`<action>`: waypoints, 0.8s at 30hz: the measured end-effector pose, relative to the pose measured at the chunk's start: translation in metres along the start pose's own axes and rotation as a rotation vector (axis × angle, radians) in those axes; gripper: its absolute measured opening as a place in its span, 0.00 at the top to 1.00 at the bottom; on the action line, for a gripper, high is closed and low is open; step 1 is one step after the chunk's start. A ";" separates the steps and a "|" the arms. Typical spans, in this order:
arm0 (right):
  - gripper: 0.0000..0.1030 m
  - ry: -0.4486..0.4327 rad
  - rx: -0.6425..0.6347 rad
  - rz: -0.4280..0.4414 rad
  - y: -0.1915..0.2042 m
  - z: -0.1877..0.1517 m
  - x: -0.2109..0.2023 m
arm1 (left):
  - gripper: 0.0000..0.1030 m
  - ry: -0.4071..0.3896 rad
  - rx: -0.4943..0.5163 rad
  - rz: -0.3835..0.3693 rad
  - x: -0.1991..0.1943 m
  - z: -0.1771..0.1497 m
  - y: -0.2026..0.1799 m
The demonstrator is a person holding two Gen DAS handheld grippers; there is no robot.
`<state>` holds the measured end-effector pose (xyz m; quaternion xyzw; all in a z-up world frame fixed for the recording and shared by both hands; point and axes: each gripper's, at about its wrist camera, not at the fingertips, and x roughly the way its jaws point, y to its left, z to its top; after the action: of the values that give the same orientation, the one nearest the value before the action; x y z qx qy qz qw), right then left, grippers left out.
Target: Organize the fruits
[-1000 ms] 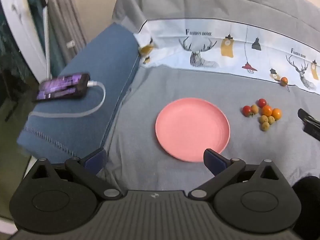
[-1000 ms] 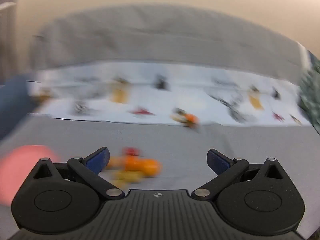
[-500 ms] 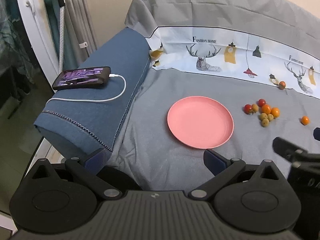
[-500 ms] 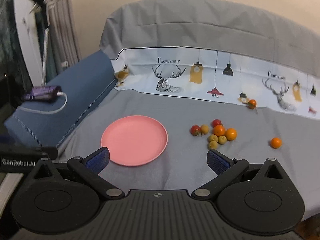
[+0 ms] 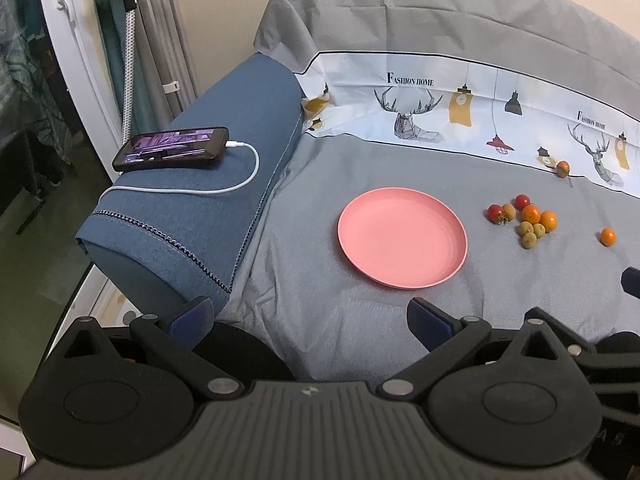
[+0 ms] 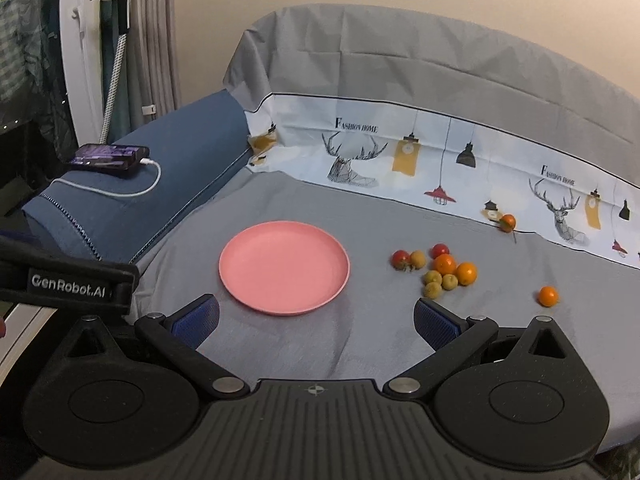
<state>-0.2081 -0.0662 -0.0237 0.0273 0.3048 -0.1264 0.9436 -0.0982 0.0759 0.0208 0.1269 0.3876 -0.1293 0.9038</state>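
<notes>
An empty pink plate (image 5: 402,236) (image 6: 284,272) lies on the grey sofa cover. To its right sits a cluster of small fruits (image 5: 524,220) (image 6: 438,270): red tomatoes, oranges and yellowish ones. A lone orange (image 5: 608,236) (image 6: 547,295) rests further right. Another small fruit (image 5: 562,168) (image 6: 507,222) lies against the patterned backrest. My left gripper (image 5: 310,318) is open, held back near the sofa's front edge, nothing between its fingers. My right gripper (image 6: 316,320) is open too, in front of the plate and fruits.
A blue armrest (image 5: 208,200) on the left carries a phone (image 5: 172,148) (image 6: 108,156) with a white charging cable. Curtains and a white door frame (image 5: 72,52) stand beyond it. The left gripper's body (image 6: 64,280) shows at the right view's left edge.
Both grippers have pulled back and up from the sofa. The plate and fruits now sit smaller and farther away, and the right view has gone from blurred to steady. The fruits have not moved.
</notes>
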 end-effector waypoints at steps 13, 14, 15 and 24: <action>0.00 0.008 0.020 -0.009 0.003 -0.001 0.000 | 0.00 -0.017 0.022 -0.017 -0.003 -0.004 -0.006; 0.01 0.009 0.020 -0.007 0.001 0.000 0.000 | 0.00 -0.016 0.021 -0.016 -0.003 -0.004 -0.006; 0.00 0.009 0.020 -0.007 0.001 0.000 0.000 | 0.00 -0.014 0.021 -0.015 -0.002 -0.004 -0.006; 0.00 0.013 0.015 -0.004 0.002 -0.002 0.002 | 0.00 -0.002 0.021 -0.003 0.002 -0.005 -0.004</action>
<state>-0.2071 -0.0641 -0.0266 0.0345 0.3101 -0.1304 0.9411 -0.1017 0.0731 0.0150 0.1357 0.3858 -0.1350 0.9025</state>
